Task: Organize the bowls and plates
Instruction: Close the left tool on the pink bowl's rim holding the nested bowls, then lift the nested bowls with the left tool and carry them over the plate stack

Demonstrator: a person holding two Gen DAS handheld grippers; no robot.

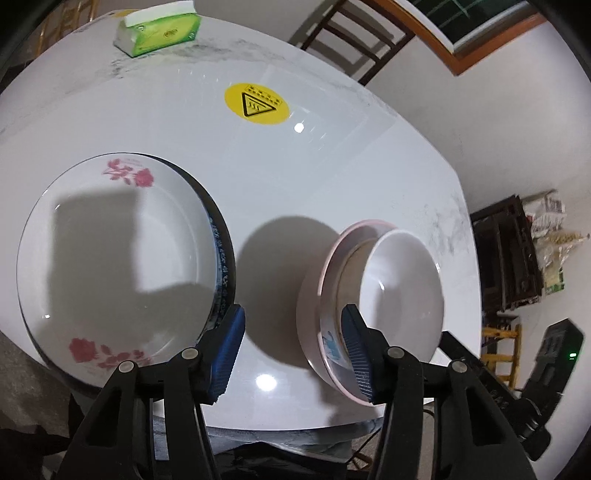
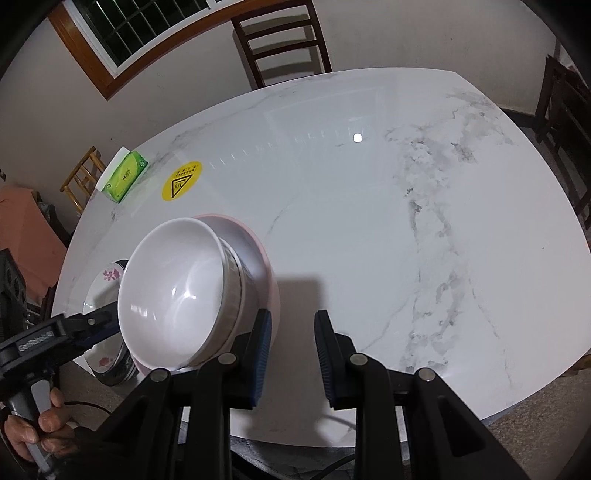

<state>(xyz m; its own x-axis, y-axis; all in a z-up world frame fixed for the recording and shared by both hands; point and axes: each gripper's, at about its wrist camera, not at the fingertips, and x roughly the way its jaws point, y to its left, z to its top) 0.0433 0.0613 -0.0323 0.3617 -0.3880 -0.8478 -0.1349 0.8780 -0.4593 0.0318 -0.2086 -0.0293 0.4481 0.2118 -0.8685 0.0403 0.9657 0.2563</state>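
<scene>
Left gripper [image 1: 293, 349], lower centre of its view: fingers apart over bare tabletop, nothing between them. Right gripper [image 2: 291, 356]: narrow gap, empty. Glossy white bowl [image 2: 173, 295] at left centre, mouth up and tipped toward camera, nested in a grey-sided bowl [image 2: 240, 291] on a pink-rimmed dish [image 2: 267, 273] (round, no long axis). Rose-printed white plate [image 1: 114, 254] lies flat at left, atop a dark-rimmed plate [image 1: 223, 254]. Beyond, on the white marble table [image 2: 369, 221]: yellow warning sticker [image 1: 256, 103], green tissue pack [image 1: 159, 31].

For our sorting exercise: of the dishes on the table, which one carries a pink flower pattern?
The flowered plate, topmost of the plate stack beside the left gripper. The white bowl is plain inside, and the pink-rimmed bowl beneath it shows no flowers.
</scene>
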